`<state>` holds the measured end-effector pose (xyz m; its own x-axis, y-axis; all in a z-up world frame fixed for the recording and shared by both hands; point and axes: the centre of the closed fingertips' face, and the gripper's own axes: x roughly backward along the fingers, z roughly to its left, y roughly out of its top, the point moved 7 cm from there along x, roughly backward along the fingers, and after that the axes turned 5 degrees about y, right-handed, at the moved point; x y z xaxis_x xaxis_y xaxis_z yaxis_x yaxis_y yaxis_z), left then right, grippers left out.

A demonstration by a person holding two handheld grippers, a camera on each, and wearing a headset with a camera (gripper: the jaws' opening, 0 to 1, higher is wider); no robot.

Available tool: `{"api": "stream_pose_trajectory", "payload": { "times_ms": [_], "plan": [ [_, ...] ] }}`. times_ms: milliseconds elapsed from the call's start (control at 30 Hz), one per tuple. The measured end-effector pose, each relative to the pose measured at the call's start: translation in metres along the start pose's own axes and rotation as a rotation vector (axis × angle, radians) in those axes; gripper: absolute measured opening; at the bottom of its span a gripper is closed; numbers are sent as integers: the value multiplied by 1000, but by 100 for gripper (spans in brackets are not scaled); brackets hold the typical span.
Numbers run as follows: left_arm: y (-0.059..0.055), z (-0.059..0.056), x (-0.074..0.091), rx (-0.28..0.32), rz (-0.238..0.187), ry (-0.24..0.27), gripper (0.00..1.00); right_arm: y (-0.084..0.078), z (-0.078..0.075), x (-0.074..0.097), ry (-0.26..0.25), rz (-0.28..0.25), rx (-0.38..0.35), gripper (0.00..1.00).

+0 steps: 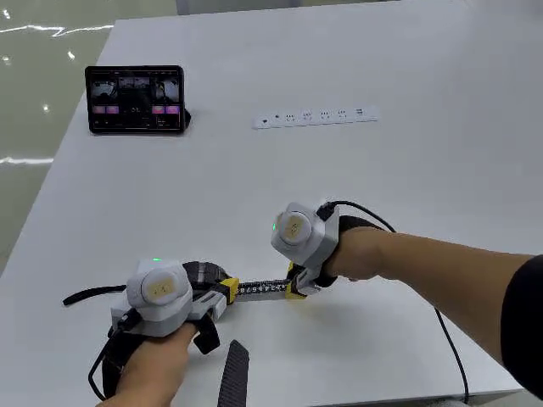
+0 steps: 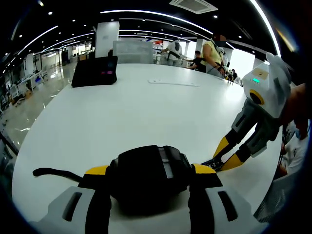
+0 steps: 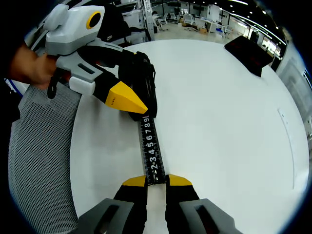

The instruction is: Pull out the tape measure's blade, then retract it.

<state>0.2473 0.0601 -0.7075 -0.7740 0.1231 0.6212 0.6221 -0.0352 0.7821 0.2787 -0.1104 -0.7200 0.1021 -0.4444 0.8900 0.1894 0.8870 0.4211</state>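
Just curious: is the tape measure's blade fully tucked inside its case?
No, a numbered stretch of blade runs from the case to the right gripper, which pinches its end.

The end of the blade [image 3: 150,146] is hidden from us between the tips of the right gripper [image 3: 156,181]; the left gripper [image 1: 225,292] covers most of the case [image 1: 204,272]; we cannot read the small tablet [image 1: 135,98] screen.

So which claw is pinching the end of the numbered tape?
The right gripper: its yellow-tipped jaws are shut on the tip of the black numbered blade. The left gripper clamps the black tape measure case instead.
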Motion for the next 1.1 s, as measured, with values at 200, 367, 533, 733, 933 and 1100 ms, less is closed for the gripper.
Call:
{"api": "stream_pose_trajectory", "payload": {
  "times_ms": [200,367,533,733,933,1100],
  "plan": [
    [0,0,1,6,2,-7,60,2,1,-1,1,-4,-4,9],
    [0,0,1,7,4,-9,60,5,2,-2,-2,-5,-3,9],
    [0,0,2,10,0,-12,60,7,2,-3,0,-12,-6,10],
    [0,0,2,14,1,-16,60,13,3,-7,-1,-22,-2,10],
    [0,1,2,15,5,-16,60,16,3,-8,-3,-23,4,10],
    [-1,1,2,13,6,-17,60,18,3,-10,-3,-30,11,10]
  ]
}}
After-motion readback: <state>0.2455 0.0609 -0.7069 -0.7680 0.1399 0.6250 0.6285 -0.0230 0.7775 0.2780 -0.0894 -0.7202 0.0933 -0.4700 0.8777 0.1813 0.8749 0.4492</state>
